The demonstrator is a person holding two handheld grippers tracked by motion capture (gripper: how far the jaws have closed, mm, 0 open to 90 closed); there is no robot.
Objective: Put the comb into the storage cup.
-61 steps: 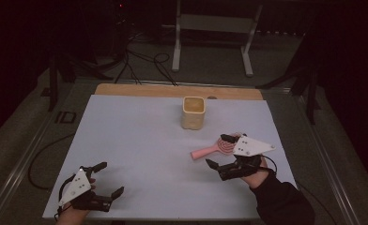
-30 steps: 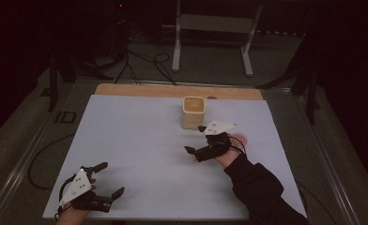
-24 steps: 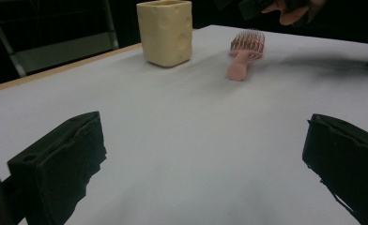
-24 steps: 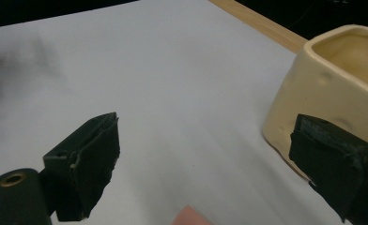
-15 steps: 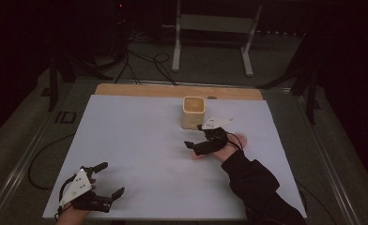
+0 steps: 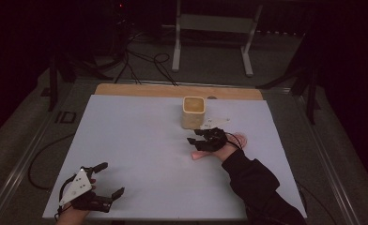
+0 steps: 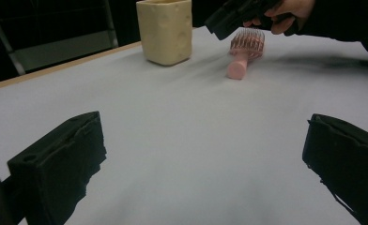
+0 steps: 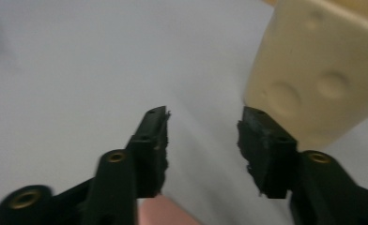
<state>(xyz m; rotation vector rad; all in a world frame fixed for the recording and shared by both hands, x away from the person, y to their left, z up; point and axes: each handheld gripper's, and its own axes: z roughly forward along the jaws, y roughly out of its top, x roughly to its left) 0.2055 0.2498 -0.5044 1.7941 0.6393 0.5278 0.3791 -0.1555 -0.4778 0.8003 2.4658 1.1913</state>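
Item 1: a pink hairbrush (image 7: 244,54) was recorded lying flat on the white table sheet (image 6: 140,140), right of centre and just in front of a cream cup. In the left gripper view its bristle head was seen pointing away and its handle end toward the camera. In the high view only the handle tip (image 6: 197,156) and a trace of the head were visible beside the hand holding the right gripper.

Item 2: the right gripper (image 6: 197,139) was noted low over the hairbrush, aimed toward the left of the table. Its jaws had just been closing and were found half spread, with a gap between the pads. In the right gripper view (image 8: 203,136) bare sheet was seen in that gap, and a pink patch of the hairbrush (image 8: 161,211) was seen beneath the jaw bases. No pad was seen pressing on the brush.

Item 3: the left gripper (image 6: 111,179) was recorded at the near left corner of the sheet, well apart from the hairbrush. Its jaws were spread wide, with nothing between them; in the left gripper view (image 7: 203,154) only sheet was seen between the pads.

Item 4: a cream cup (image 6: 194,112) with round dimples on its sides was recorded upright near the far edge of the sheet, just beside the right gripper.
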